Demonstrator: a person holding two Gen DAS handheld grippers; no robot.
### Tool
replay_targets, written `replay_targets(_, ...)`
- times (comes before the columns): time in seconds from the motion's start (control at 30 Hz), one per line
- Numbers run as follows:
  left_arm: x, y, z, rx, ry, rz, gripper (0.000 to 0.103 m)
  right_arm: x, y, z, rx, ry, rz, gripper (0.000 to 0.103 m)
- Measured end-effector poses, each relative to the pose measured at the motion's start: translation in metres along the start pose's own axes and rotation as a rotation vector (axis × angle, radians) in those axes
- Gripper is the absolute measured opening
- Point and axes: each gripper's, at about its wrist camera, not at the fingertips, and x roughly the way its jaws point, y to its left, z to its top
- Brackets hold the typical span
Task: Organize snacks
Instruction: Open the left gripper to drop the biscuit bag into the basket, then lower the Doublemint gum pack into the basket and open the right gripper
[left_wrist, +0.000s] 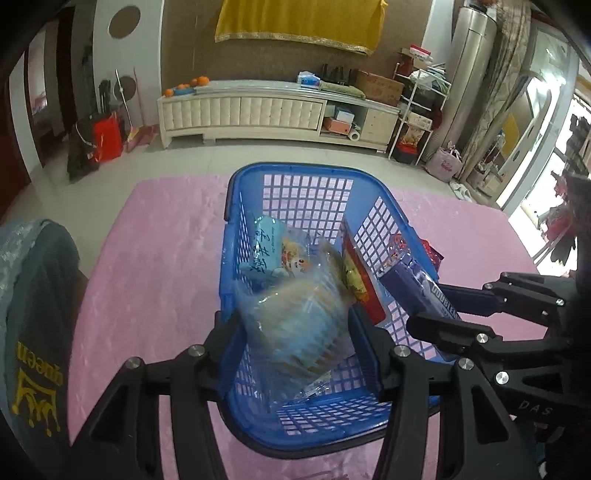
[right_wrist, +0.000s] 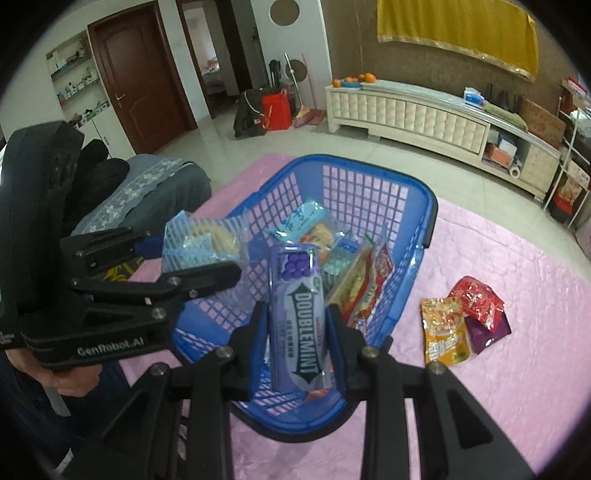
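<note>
Over the blue basket (right_wrist: 430, 206) on the pink-covered counter (right_wrist: 517, 369), your right claw (right_wrist: 297, 350) pinches a purple gum pack (right_wrist: 297, 314) between its fingers, gripping the lower half with the long side pointing away from you. Your left claw (left_wrist: 291, 354) is closed on a clear bag of biscuits (left_wrist: 295, 317), held just above the basket's near end. The gum pack looks light, stiff and glossy, so it will likely slide if you ease the squeeze; keep hold across its flat faces near the middle. The biscuit bag is soft film around brittle contents and will crumple or crack under a hard pinch, so take it by the sides or a sealed end. Three loose snack pouches (right_wrist: 463, 325) lie on the counter right of the basket, overlapping one another. Other packets already lie inside the basket.
</note>
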Motion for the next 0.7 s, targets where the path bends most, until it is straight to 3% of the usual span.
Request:
replay_targets(0.13, 0.0, 0.007, -0.001, -0.026, 0.003, -0.034, 0.06, 0.004, -0.003, 0.001, 0.016, 0.006, 0.001, 0.035)
replay_targets(0.53, -0.018, 0.007, -0.008, 0.036, -0.034, 0.052, 0.066, 0.021, 0.017, 0.005, -0.04, 0.056, 0.018, 0.035)
replay_targets(0.7, -0.022, 0.014, -0.014, 0.013, -0.027, 0.037, 0.068, 0.036, 0.019, 0.002, -0.037, 0.093, 0.015, 0.035)
